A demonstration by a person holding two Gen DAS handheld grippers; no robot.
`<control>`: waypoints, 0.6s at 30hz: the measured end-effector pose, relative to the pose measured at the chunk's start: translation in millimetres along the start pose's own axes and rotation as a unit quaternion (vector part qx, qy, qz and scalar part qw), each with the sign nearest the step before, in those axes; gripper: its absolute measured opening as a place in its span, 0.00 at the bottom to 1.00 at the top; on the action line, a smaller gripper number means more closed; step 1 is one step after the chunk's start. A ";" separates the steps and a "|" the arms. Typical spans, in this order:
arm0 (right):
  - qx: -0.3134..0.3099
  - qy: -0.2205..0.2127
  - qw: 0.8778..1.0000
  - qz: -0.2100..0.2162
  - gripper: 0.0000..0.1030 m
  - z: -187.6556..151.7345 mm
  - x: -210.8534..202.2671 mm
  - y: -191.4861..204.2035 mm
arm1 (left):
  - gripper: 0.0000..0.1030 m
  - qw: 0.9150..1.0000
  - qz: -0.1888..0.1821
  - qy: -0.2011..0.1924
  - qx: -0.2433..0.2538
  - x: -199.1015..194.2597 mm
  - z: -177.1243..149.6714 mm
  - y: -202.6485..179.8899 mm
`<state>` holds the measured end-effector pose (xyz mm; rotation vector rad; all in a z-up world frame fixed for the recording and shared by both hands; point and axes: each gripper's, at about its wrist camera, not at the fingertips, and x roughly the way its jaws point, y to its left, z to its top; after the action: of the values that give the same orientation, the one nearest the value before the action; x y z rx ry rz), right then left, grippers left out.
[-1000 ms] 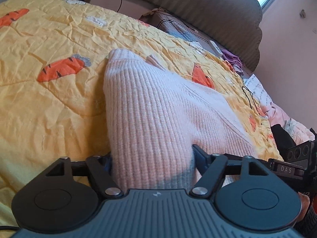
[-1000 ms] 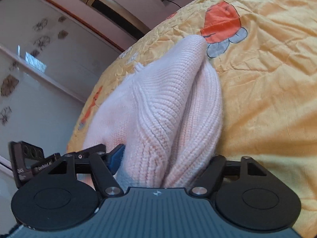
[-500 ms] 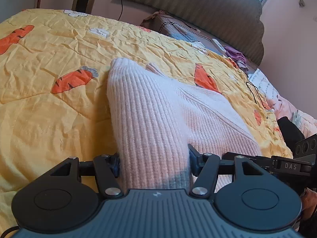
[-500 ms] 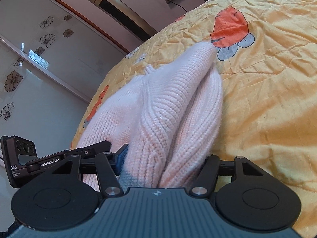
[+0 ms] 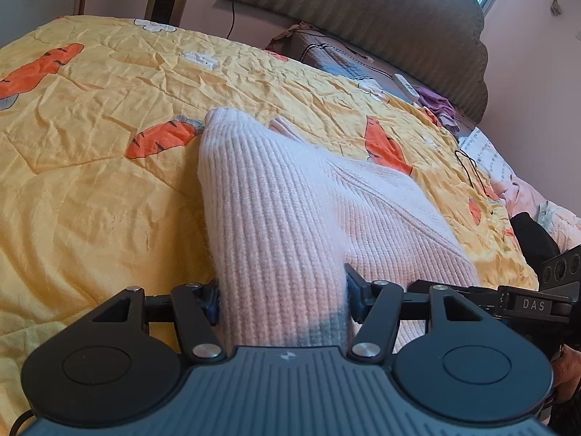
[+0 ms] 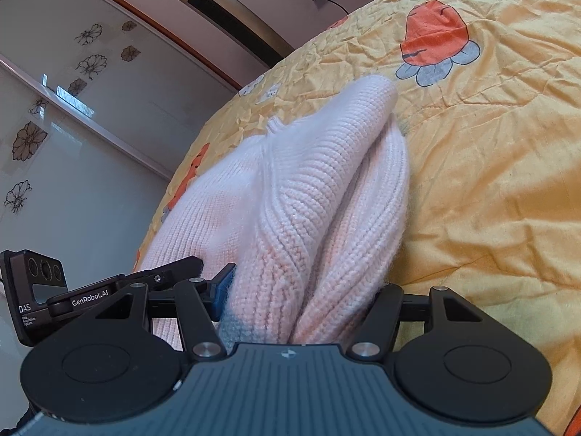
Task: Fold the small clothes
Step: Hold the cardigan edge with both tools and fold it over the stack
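A pale pink knitted sweater (image 5: pixel 276 200) lies on a yellow bedspread (image 5: pixel 90 200) printed with carrots. My left gripper (image 5: pixel 283 290) is shut on a thick bunched fold at its near edge, which fills the gap between the fingers. In the right wrist view the same sweater (image 6: pixel 319 181) runs up from my right gripper (image 6: pixel 301 283), which is shut on a doubled fold of it. The cloth is raised in a ridge ahead of each gripper. Each view shows the other gripper beside it: the right gripper (image 5: pixel 526 301) and the left gripper (image 6: pixel 109 298).
A padded grey headboard (image 5: pixel 399 18) stands at the far end of the bed, with a pillow, a white remote (image 5: pixel 405 85) and purple cloth (image 5: pixel 435 103) below it. A black cable (image 5: pixel 468 167) lies at the bed's right edge. A flowered glass wardrobe (image 6: pixel 72 109) and a tall standing unit (image 6: pixel 225 11) stand beyond.
Both grippers' jaws have narrowed onto the sweater folds. Both have drawn back a little along the bed with the cloth, so more of the room shows beyond.
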<state>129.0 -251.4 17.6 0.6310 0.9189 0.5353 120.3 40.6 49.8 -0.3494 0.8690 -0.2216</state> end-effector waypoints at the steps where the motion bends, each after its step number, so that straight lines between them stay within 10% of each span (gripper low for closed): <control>1: 0.000 0.000 1.000 0.000 0.59 -0.8 0.6 1.2 | 0.59 1.000 0.000 0.000 0.000 -1.4 -0.8 0.6; 18: -0.003 0.010 1.000 0.005 0.59 -10.7 4.1 9.0 | 0.59 1.000 0.002 -0.003 -0.006 -14.2 -12.0 9.0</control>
<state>120.6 -239.6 16.9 0.6259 0.9330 0.5530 102.4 51.0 49.2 -0.3593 0.8662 -0.2120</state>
